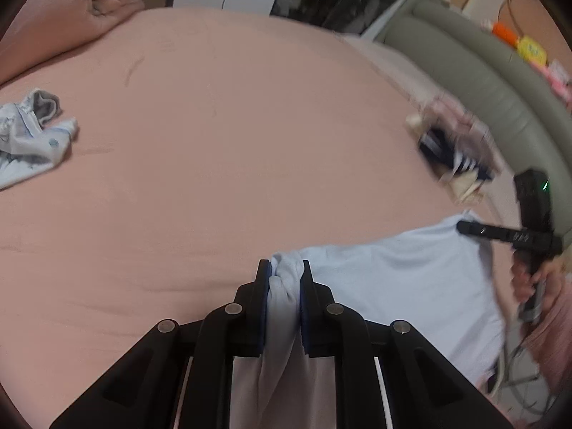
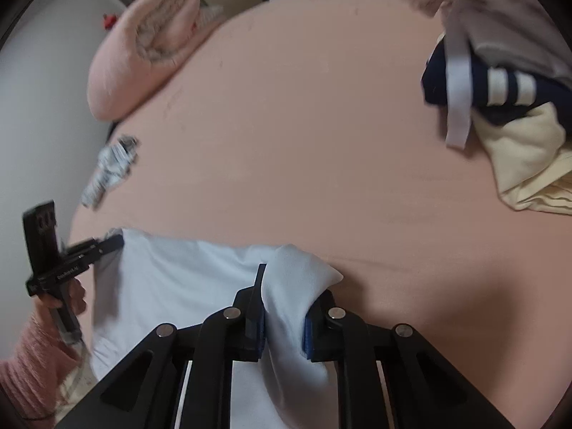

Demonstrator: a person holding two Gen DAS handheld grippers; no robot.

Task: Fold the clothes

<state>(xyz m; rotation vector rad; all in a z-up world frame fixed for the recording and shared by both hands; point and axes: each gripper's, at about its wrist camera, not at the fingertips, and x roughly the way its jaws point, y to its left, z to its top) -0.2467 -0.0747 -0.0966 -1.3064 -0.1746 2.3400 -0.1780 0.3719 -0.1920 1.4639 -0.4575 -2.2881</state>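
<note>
A pale blue garment [image 1: 404,286] is stretched between both grippers over the pink bed sheet [image 1: 221,136]. My left gripper [image 1: 285,268] is shut on one bunched corner of it, the cloth squeezed between the blue pads. In the right wrist view my right gripper [image 2: 286,279] is shut on the opposite corner of the same pale blue garment [image 2: 178,279], and a fold drapes over its right finger. The right gripper [image 1: 464,228] also shows in the left view, held by a hand. The left gripper [image 2: 116,241] shows in the right view, gripped by a hand in a pink sleeve.
A crumpled grey-white printed garment [image 1: 32,136] lies at the bed's left. A heap of clothes [image 2: 507,82] with navy, striped and cream pieces sits at the right. A rolled pink blanket [image 2: 143,46] lies at the far end. A grey padded bed frame [image 1: 475,71] borders the mattress.
</note>
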